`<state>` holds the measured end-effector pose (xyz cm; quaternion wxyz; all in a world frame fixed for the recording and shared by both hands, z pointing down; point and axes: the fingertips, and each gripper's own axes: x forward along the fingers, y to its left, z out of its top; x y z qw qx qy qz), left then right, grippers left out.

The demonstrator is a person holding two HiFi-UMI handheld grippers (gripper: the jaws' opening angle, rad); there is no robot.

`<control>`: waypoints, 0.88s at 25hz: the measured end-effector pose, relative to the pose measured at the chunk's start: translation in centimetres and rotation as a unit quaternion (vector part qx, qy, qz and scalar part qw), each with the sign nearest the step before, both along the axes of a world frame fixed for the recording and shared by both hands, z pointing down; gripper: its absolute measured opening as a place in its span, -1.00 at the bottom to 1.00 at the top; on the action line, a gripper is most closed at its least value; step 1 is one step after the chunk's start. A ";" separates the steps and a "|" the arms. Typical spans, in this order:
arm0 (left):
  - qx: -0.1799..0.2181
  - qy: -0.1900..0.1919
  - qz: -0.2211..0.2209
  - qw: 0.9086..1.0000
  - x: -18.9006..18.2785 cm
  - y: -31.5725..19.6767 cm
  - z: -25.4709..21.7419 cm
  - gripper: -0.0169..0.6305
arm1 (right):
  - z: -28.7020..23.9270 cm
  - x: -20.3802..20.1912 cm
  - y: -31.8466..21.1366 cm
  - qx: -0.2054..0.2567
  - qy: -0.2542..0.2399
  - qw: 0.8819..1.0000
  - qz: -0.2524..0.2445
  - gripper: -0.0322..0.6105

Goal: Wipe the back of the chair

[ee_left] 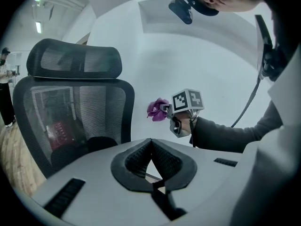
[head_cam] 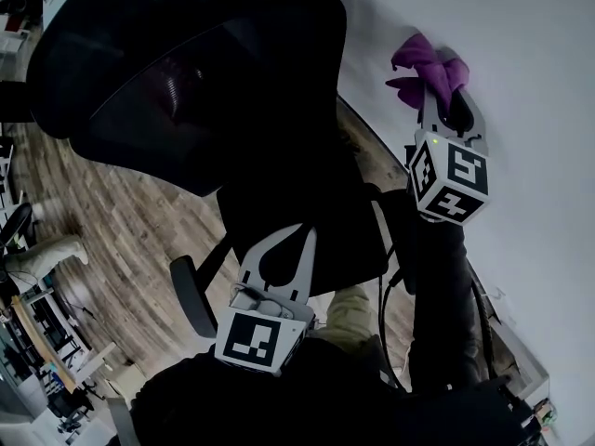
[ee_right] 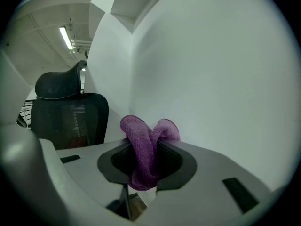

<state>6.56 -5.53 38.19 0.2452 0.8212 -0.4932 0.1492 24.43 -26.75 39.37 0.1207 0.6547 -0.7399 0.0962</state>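
- Chair (head_cam: 195, 100): a black mesh office chair standing on the wooden floor (head_cam: 121, 240), close to the edge where that floor meets the white wall (head_cam: 530, 63).
- Its headrest (ee_left: 73, 62) sits above the backrest (ee_left: 80, 112), and both are see-through mesh (something reddish shows through the backrest, too dim to name).
- Purple cloth (ee_right: 148, 145): bunched and folded, with two rounded lobes standing out past the jaw tips.
- Right gripper (ee_right: 146, 157): its jaws are clenched on the purple cloth.
- In the head view, the right gripper is raised in front of the wall, to the right of the chair, with the cloth at its far end (whether the cloth touches the wall cannot be told).
- In the left gripper view, the cloth is apart from the backrest's right edge, with a strip of bare wall between them.
- That same view shows a hand (ee_left: 181, 126) in a dark sleeve (ee_left: 225, 135) holding the right gripper.
- In the right gripper view, the chair stands off to the left, apart from the cloth.
- Left gripper (ee_left: 150, 142): its jaws are closed tip to tip with nothing between them, and it points toward the chair's right side.
- In the head view, the left gripper lies low, in front of the dark seat and nearer the person than the right one.
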 end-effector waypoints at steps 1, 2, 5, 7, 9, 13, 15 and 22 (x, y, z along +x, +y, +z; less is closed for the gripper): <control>-0.001 0.000 -0.004 1.000 -0.1 0.2 0.0 -0.94 | 0.2 -0.4 0.1 -0.003 -0.001 1.000 -0.004 -0.60; -0.003 -0.001 -0.008 1.000 -0.5 0.4 0.1 -0.94 | 0.6 -1.1 0.1 -0.006 -0.001 1.000 -0.009 -0.60; -0.008 -0.002 -0.027 1.000 -2.8 1.5 1.2 -0.94 | 2.7 -4.5 0.8 -0.019 -0.003 0.999 -0.027 -0.60; -0.011 -0.008 -0.040 0.999 -5.1 2.5 2.0 -0.94 | 4.2 -7.5 1.1 -0.026 -0.005 0.999 -0.042 -0.60; -0.012 -0.025 -0.049 0.998 -7.7 3.2 2.6 -0.94 | 5.0 -10.7 1.0 -0.031 -0.008 0.998 -0.059 -0.60; -0.015 -0.033 -0.086 0.996 -11.9 3.8 3.0 -0.94 | 5.9 -16.0 0.7 -0.038 -0.008 0.995 -0.090 -0.60; -0.014 -0.036 -0.097 0.995 -13.3 4.0 2.9 -0.94 | 6.0 -17.7 0.5 -0.041 -0.004 0.994 -0.101 -0.60; -0.016 -0.008 -0.138 0.990 -16.5 3.5 1.8 -0.94 | 5.2 -21.1 -0.4 -0.035 0.010 0.993 -0.114 -0.60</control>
